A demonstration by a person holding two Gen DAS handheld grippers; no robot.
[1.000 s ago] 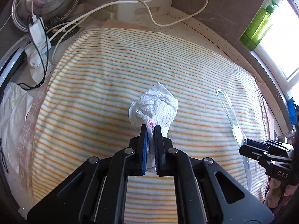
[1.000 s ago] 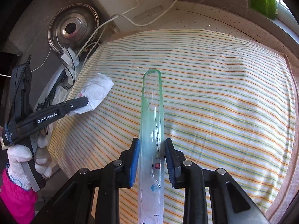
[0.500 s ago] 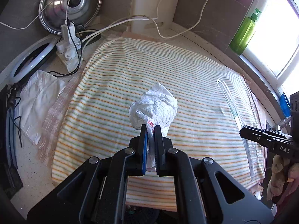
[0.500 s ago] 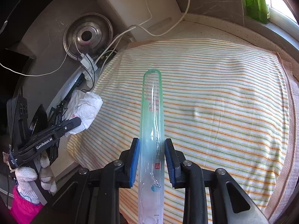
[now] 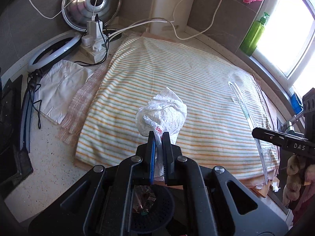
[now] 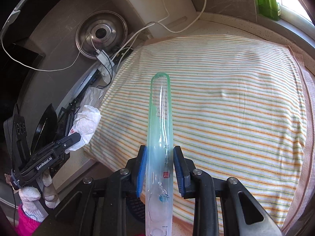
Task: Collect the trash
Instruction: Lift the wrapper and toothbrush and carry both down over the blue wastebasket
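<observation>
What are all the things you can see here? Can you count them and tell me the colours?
crumpled wrapper: 1, white with red print, pinched in the left gripper
long plastic package: 1, clear with green tint, held in the right gripper
striped cloth: 1, white with orange and green stripes, spread over the counter
trash basket: 1, dark mesh, below the left gripper
pot lid: 1, silver, leaning on the back wall
power strip: 1, white, below the lid
soap bottle: 1, green, by the window
white cloth: 1, left of the striped cloth
left gripper: 1, black, shut
right gripper: 1, black, shut
</observation>
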